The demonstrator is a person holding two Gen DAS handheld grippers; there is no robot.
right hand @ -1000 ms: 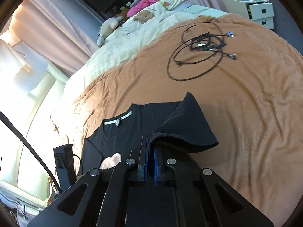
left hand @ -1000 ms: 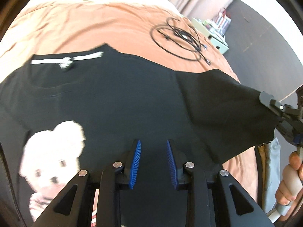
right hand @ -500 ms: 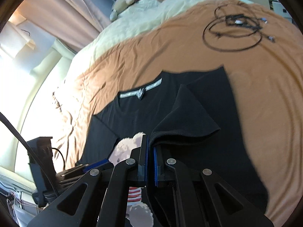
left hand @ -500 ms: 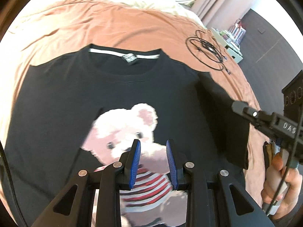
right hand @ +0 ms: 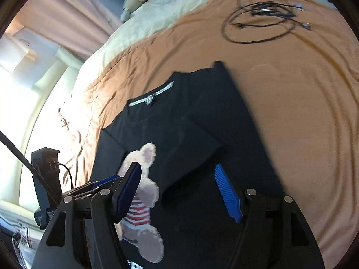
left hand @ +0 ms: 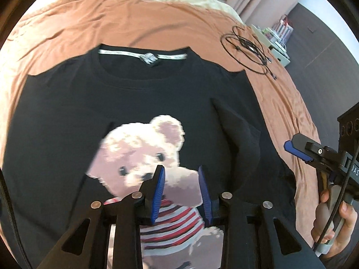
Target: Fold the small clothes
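A black T-shirt (left hand: 125, 103) with a teddy-bear print (left hand: 143, 152) lies front-up on the orange bedsheet (left hand: 134, 18). Its right sleeve (left hand: 242, 134) is folded inward onto the body. My left gripper (left hand: 181, 192) hovers over the bear, its jaws opening with nothing between them. My right gripper (right hand: 177, 192) hangs above the folded sleeve (right hand: 190, 148). Its jaws are opening wide and its pads are clear of the cloth. In the left wrist view a hand holds the right gripper (left hand: 296, 150) at the shirt's right edge. The left gripper (right hand: 105, 180) shows at the lower left of the right wrist view.
A coil of black cables (right hand: 262, 20) lies on the sheet beyond the shirt, on the far right. A cream duvet (right hand: 157, 13) with soft toys covers the far end of the bed. Curtains (right hand: 74, 11) hang on the left, and a small cabinet (left hand: 276, 47) stands past the bed.
My right gripper came down, opened and let go of the sleeve, which now lies folded on the shirt. My left gripper drew back over the bear print and its gap widened a little.
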